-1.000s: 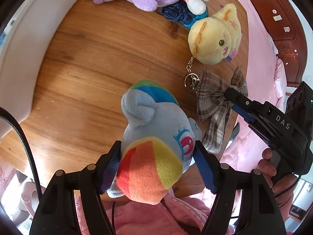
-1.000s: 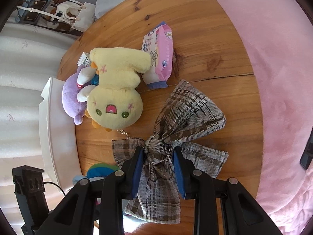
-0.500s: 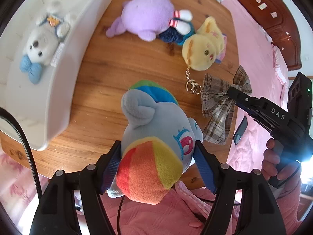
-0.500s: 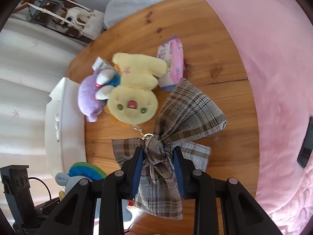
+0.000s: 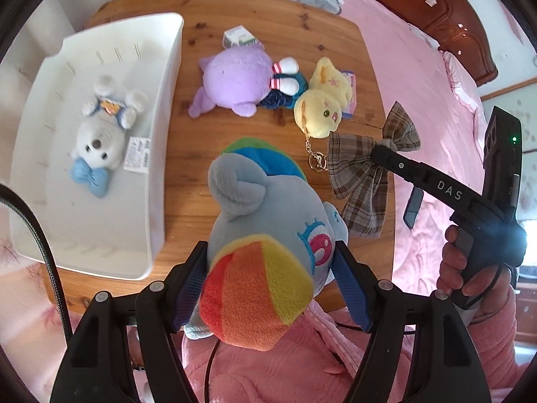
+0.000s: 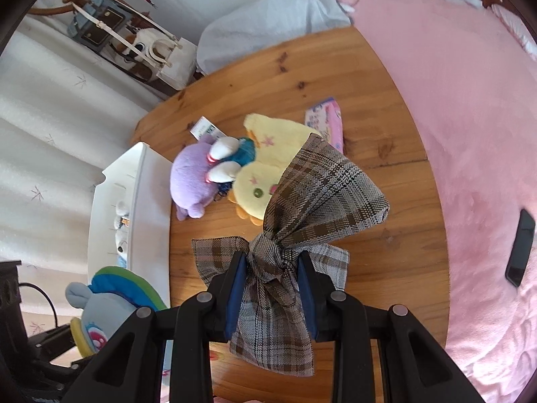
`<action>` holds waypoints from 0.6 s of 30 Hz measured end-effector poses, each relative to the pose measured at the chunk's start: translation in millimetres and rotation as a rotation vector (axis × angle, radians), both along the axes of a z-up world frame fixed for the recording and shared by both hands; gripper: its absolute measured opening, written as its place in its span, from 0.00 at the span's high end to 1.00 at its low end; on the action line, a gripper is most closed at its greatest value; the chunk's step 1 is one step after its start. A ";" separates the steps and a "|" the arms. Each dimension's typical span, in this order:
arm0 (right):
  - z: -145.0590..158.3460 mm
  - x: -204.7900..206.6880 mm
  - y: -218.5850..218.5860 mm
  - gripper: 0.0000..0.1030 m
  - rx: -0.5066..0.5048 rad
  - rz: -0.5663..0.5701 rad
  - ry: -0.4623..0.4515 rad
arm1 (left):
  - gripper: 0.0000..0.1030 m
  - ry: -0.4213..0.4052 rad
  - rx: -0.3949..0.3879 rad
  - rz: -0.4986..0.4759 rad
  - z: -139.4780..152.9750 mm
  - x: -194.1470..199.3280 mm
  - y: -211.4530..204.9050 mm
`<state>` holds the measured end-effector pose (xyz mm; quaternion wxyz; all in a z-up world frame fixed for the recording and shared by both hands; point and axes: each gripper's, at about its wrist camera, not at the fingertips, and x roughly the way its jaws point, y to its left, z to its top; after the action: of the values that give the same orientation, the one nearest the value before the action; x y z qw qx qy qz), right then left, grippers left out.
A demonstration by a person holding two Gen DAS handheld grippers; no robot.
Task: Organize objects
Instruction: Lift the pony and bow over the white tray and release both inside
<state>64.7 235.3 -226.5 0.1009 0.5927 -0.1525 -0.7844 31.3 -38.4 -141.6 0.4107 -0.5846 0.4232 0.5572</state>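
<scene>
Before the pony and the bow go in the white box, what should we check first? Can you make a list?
1. Left gripper squeezing the rainbow pony on both sides: ok.
2. Right gripper pinching the plaid bow at its knot: ok.
3. White box open on top: ok.
4. Room in the box beside the white bear: ok, bare floor shows.
5. Pony over the box: not ok, it hangs above the table.
6. Bow's tails clear of the yellow chick's keychain: cannot tell.
</scene>
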 end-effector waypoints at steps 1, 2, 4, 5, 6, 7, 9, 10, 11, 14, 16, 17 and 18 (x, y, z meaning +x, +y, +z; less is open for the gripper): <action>3.6 1.5 -3.3 0.70 0.001 0.000 0.009 | 0.27 0.002 0.004 -0.010 3.6 -0.4 0.7; 6.0 1.7 -6.3 0.70 -0.003 -0.002 0.014 | 0.27 0.004 0.007 -0.017 8.9 -1.6 1.0; 11.8 4.4 -11.7 0.70 -0.013 -0.012 0.020 | 0.27 0.009 0.014 -0.039 21.8 -7.3 -1.0; 15.6 5.7 -14.8 0.70 -0.023 -0.018 0.029 | 0.27 0.011 0.017 -0.049 26.9 -9.6 -1.8; 18.8 7.3 -17.7 0.70 -0.032 -0.019 0.038 | 0.27 0.012 0.020 -0.060 31.5 -12.0 -2.5; 22.6 8.8 -21.6 0.70 -0.035 -0.020 0.049 | 0.27 0.015 0.024 -0.073 36.0 -14.3 -2.6; 30.1 10.7 -30.1 0.70 -0.031 -0.022 0.072 | 0.27 0.020 0.028 -0.096 45.0 -20.1 -3.3; 34.0 11.2 -34.5 0.70 -0.033 -0.021 0.085 | 0.27 0.021 0.029 -0.104 48.3 -22.7 -3.7; 37.4 11.8 -38.8 0.70 -0.035 -0.020 0.096 | 0.27 0.024 0.031 -0.112 52.6 -26.6 -4.2; 46.5 12.8 -51.4 0.70 -0.041 -0.013 0.126 | 0.27 0.033 0.036 -0.126 63.5 -37.7 -5.6; 51.7 13.5 -61.0 0.70 -0.028 -0.007 0.146 | 0.27 0.043 0.042 -0.132 69.3 -47.8 -6.2; 54.1 14.4 -66.9 0.70 -0.019 -0.001 0.159 | 0.27 0.049 0.046 -0.134 73.6 -53.7 -7.6; 56.7 15.6 -73.1 0.70 -0.013 0.006 0.171 | 0.27 0.055 0.051 -0.136 77.3 -60.0 -8.0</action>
<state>80.3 162.2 -169.8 0.1195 0.5234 -0.1467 -0.8308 -28.8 -46.4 -64.3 0.4506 -0.5283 0.4587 0.5544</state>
